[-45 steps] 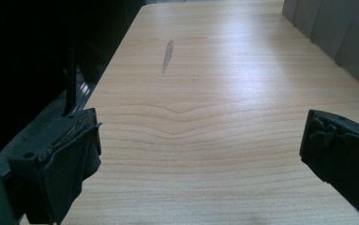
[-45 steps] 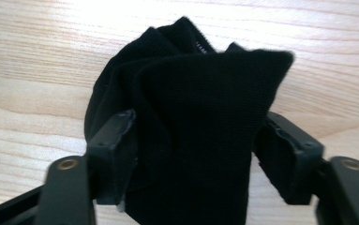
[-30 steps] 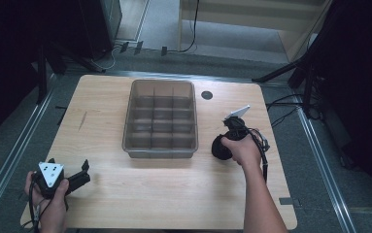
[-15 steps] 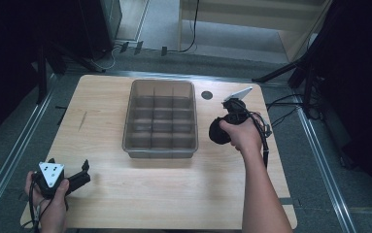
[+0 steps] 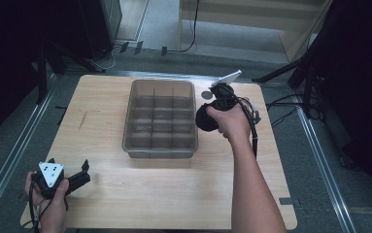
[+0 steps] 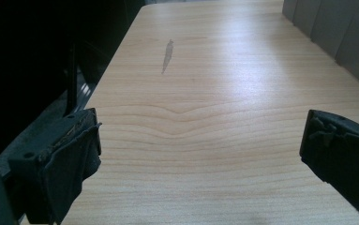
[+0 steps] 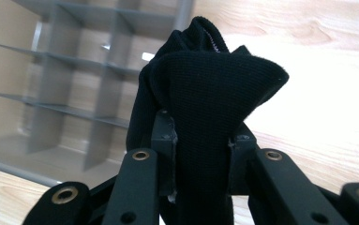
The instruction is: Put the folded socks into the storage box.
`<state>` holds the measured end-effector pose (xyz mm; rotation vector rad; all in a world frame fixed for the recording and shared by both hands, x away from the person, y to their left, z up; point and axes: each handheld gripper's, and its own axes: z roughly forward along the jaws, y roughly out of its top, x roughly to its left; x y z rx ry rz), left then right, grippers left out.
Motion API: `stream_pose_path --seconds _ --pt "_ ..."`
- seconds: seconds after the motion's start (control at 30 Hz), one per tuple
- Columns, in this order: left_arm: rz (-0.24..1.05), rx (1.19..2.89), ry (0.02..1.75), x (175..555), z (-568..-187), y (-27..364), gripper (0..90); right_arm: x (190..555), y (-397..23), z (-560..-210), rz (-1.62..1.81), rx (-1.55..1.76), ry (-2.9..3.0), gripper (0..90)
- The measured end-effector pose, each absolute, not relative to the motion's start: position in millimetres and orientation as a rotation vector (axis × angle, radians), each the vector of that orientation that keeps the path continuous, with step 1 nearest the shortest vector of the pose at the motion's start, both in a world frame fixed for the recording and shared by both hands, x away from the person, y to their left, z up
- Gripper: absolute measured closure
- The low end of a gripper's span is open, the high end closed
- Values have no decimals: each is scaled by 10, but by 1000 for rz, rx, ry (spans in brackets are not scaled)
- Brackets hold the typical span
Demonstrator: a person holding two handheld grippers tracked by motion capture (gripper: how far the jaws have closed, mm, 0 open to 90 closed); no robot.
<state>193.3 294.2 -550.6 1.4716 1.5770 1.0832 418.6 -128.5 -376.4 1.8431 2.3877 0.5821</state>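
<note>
Black knitted cloth [image 7: 205,108], bunched into a wad, sits clamped between the jaws of the right gripper [image 7: 200,154], its ribbed folds rising above the jaw tips in the right gripper view. From the high view the same dark bundle [image 5: 204,118] hangs at the front of the right gripper [image 5: 211,109], held in the person's right hand [image 5: 229,121] just beside the right wall of the divided bin [image 5: 160,118], above the wooden table [image 5: 149,189]. That bin is grey, translucent, and split into a grid of small compartments; in the right gripper view it [image 7: 74,79] lies behind and to the left of the cloth, and I cannot tell whether the cloth touches its rim. The left gripper [image 5: 74,178] rests at the near left corner of the table in the left hand [image 5: 47,201], well apart from the bin. Its jaws stand wide apart in the left gripper view with nothing between them but bare table [image 6: 205,117], where a small grey smudge [image 6: 167,56] marks the wood.
</note>
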Motion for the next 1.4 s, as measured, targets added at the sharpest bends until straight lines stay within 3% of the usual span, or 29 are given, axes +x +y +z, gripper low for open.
stream_pose_path --seconds 0.3,0.77,0.83,0.93,1.03,1.27,1.4 --pt "1083 1472 1575 1932 -5506 2940 0 4237 -885 -3817 580 1766 2459 708" --pt "1066 1471 1570 1931 -5507 2934 0 4285 -467 -4359 530 1663 2490 696" --pt "1065 1471 1570 1930 -5507 2935 0 4290 -485 -4443 523 1653 2481 645" --pt "1057 1468 1574 1929 -5505 2947 0 4292 -514 -4480 533 1631 2506 453" --pt "1061 1468 1575 1933 -5507 2943 0 4258 -540 -4386 585 1593 2520 407" --pt "1069 1470 1576 1930 -5506 2932 0 4210 -621 -4256 568 1604 2508 656" --pt "1070 1472 1574 1930 -5506 2930 0 4192 -567 -4419 456 1577 2540 725"
